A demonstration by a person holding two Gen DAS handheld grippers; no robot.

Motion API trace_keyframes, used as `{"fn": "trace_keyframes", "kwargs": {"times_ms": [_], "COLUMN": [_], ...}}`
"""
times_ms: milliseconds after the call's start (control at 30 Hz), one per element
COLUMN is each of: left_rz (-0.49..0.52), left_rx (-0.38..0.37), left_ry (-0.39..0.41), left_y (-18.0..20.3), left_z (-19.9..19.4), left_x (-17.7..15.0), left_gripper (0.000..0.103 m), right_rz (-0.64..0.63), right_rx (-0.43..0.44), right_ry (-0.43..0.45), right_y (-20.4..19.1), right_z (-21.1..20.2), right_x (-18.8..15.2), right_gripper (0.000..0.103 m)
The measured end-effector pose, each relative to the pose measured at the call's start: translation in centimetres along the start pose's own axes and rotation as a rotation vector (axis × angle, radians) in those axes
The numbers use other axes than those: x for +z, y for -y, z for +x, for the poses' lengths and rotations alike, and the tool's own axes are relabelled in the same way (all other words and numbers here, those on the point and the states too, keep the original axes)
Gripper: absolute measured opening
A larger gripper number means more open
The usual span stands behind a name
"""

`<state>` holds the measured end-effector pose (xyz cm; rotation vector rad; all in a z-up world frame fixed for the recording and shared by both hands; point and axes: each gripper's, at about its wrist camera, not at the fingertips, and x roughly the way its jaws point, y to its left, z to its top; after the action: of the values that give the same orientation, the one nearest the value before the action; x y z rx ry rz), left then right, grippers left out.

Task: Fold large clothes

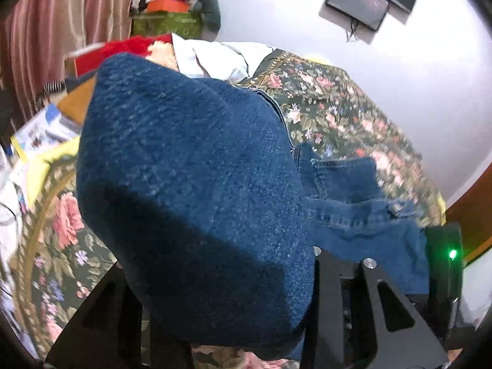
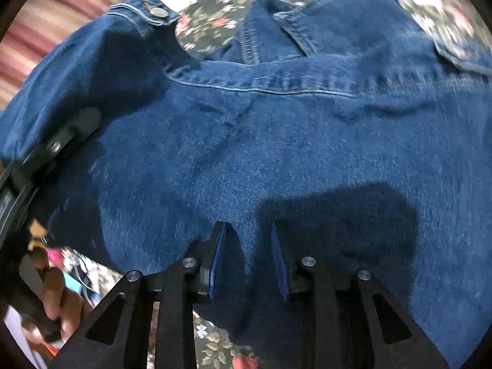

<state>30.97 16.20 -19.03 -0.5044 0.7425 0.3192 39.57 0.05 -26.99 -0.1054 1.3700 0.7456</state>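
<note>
black angular fingers of the right gripper (image 2: 249, 264) fill the bottom of the right wrist view, and a fold of the dark blue denim jacket (image 2: 276, 153) is pinched between their blue-edged pads, the jaws set narrowly apart on the cloth. the jacket is spread across nearly the whole frame, its weave coarse and slightly fuzzy, with pale double stitching along a seam near the top, a flap pocket at the upper right, and a cuff with a round metal button (image 2: 160, 11) at the upper left. much of the picture is smeared by motion.

in the left wrist view a thick bulge of the same denim jacket (image 1: 190, 178) is held up close to the lens between the black fingers of the left gripper (image 1: 221, 276); the jaws are closed partway on the bunched cloth. a stitched band and pocket edge trail off to the right of centre.

beneath the jacket a dark green floral bedspread (image 1: 338, 107) with pink roses is seen. a white cloth (image 1: 221, 58) lies at the upper centre, red fabric (image 1: 132, 46) beside it, and striped pink curtains (image 1: 61, 30) hang at the upper left.
</note>
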Motion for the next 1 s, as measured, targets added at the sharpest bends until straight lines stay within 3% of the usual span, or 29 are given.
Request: {"fn": "trace_keyframes", "kwargs": {"times_ms": [67, 167, 300, 433, 500, 600, 733, 867, 1000], "left_rz": [-0.001, 0.048, 0.176, 0.351, 0.462, 0.621, 0.866, 0.978, 0.944], "left_rx": [-0.007, -0.011, -0.058, -0.123, -0.14, -0.142, -0.146, -0.112, -0.234], "left_ry": [0.0, 0.037, 0.108, 0.171, 0.187, 0.153, -0.007, 0.0, -0.076], "left_y": [0.1, 2.3, 8.0, 16.3, 20.6, 24.8, 27.0, 26.4, 24.8], "left_z": [-0.4, -1.7, -4.0, -5.7, -5.8, -4.8, -1.9, -2.5, -5.4], "left_x": [0.5, 1.2, 2.4, 1.4, -0.9, -5.3, -12.7, -15.7, -14.9], "left_gripper": [0.037, 0.037, 0.037, 0.036, 0.036, 0.036, 0.037, 0.041, 0.059], "right_rz": [-0.015, 0.084, 0.177, 0.298, 0.358, 0.42, 0.497, 0.498, 0.484], "right_rx": [-0.002, 0.086, 0.142, 0.074, 0.032, -0.016, -0.067, -0.103, -0.118], "right_ry": [-0.031, -0.043, 0.094, 0.22, 0.281, 0.354, 0.402, 0.396, 0.393], "right_y": [-0.2, 1.7, 5.4, 10.7, 13.4, 16.8, 19.1, 19.2, 18.6], "right_z": [-0.5, -3.0, -9.1, -15.6, -18.7, -23.1, -26.5, -27.6, -26.9], "right_x": [0.2, -0.3, -2.9, -6.7, -9.5, -12.8, -16.9, -19.6, -20.1], "right_gripper": [0.026, 0.026, 0.026, 0.027, 0.027, 0.027, 0.027, 0.027, 0.027]}}
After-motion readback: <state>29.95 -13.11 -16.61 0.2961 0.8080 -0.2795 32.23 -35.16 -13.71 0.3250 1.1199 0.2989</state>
